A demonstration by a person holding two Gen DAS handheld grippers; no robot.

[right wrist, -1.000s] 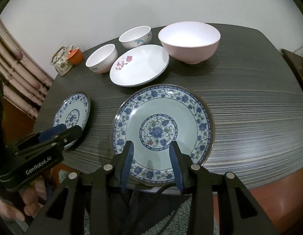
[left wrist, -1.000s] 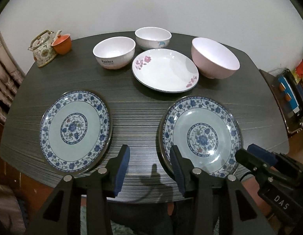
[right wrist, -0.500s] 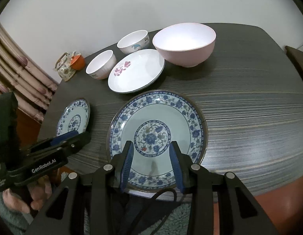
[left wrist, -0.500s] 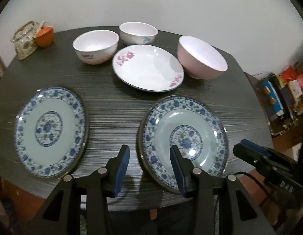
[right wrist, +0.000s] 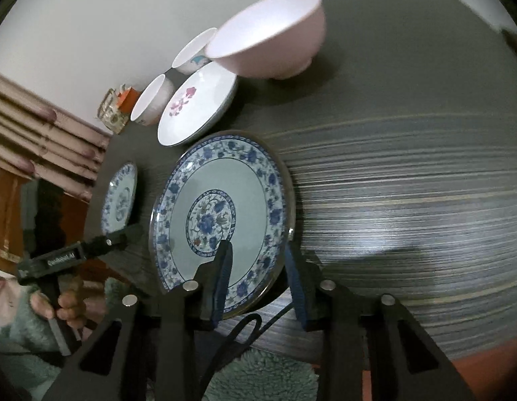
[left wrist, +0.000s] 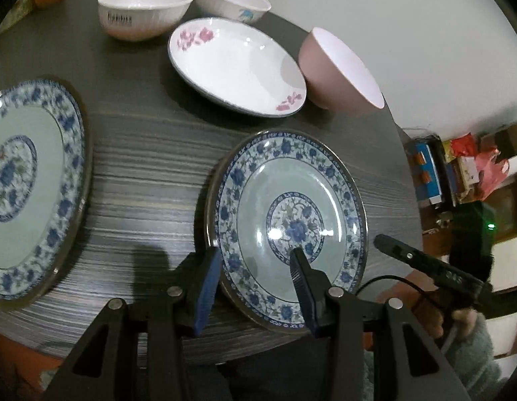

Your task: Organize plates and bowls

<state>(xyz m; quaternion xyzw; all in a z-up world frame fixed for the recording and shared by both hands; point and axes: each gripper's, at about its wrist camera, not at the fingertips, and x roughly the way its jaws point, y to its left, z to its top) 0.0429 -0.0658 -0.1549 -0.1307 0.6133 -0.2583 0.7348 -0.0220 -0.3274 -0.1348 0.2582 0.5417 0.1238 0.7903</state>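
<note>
Black two-finger left gripper point(left wrist: 255, 280), blue pads on jaws, silver screws, black cable, fuzzy pale-green sleeve point(right wrist: 14, 327)

Closing right gripper point(right wrist: 258, 277) astride blue-patterned plate point(right wrist: 221, 214)

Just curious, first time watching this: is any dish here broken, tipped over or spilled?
Nothing stands out. Both blue plates, the flowered plate and the three bowls sit upright, whole and empty on the table.

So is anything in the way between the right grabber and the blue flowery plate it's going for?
No. The right gripper already straddles the near rim of the blue plate, its jaws closing with the rim between them. Nothing lies in between.
</note>
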